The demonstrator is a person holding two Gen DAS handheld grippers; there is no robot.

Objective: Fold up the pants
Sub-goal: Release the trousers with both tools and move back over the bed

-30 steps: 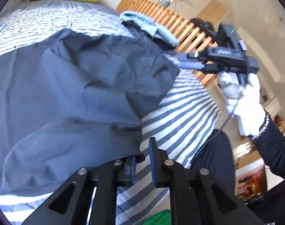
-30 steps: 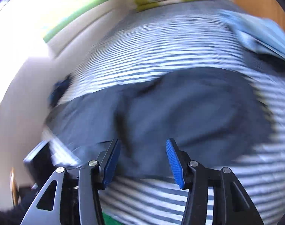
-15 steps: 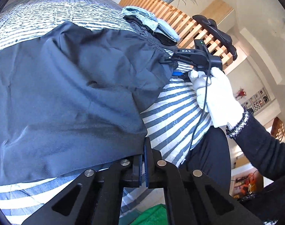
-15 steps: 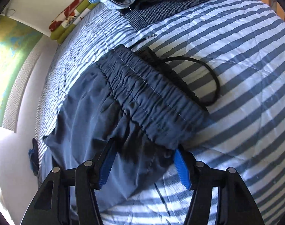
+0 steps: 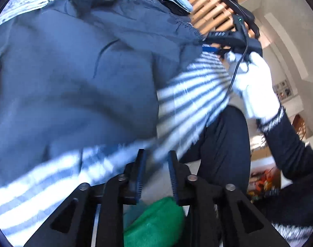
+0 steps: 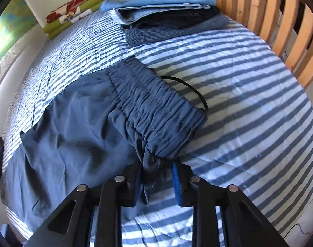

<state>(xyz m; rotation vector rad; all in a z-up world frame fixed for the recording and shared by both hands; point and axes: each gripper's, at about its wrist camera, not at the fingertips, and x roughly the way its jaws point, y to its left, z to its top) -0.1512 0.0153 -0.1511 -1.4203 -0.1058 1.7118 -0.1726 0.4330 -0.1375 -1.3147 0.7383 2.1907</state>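
In the right wrist view, the right gripper (image 6: 156, 182) has its jaws closing around the near corner of the elastic waistband (image 6: 156, 111) of the pants (image 6: 70, 131). A bunched tuft of cloth hangs between the blue pads (image 6: 175, 180); the right pad still shows clear of the cloth, so the pinch does not look firm yet. In the left wrist view, the left gripper (image 5: 155, 175) has its jaws opening with nothing between them, only the bedspread (image 5: 197, 86) edge and a green thing (image 5: 156, 222) below.

The step in hand appears to be taking hold of the waistband end to start a fold. To do it well, the right jaws should likely close on both layers of the gathered band, not just the loose tuft, and the left gripper should find the matching edge of the pants before either lifts, so the cloth rises evenly.

The pants are thin, dark blue-grey, smooth fabric, lying flat and softly creased across the middle and left of the right view. The waistband is thick, ribbed with stitched gathers, and a black drawstring (image 6: 193, 90) loops out beside it. The bedspread is quilted with blue and white stripes. Folded clothes (image 6: 166, 10) sit at the upper middle, against wooden slats (image 6: 279, 20).
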